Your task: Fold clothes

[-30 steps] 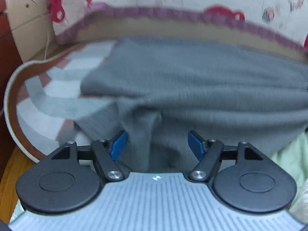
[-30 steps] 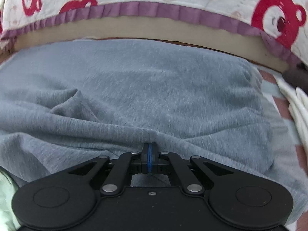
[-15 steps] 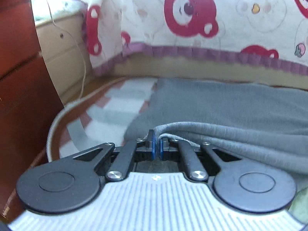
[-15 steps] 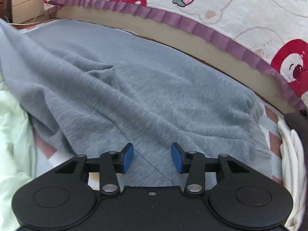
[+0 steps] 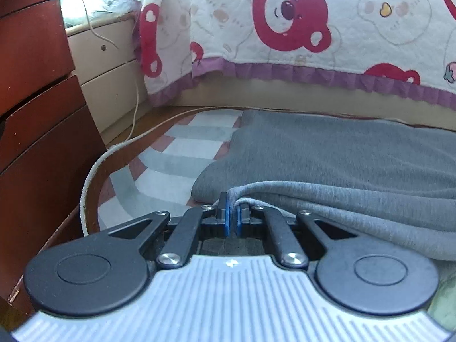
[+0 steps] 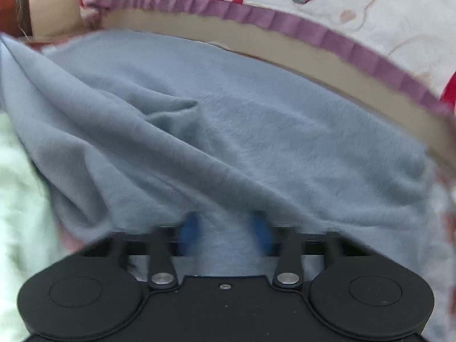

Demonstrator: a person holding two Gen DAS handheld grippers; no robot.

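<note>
The left gripper (image 5: 233, 219) is clenching a lifted edge of the grey garment (image 5: 342, 154), which is lying spread on the striped rug (image 5: 171, 165) below the bear-print quilt (image 5: 285, 28). The right gripper (image 6: 226, 232), its jaws having just been closing, is straddling a fold not yet pinched. The risk lies here: lifting now is likely dragging one corner alone, skewing the fold.
</note>
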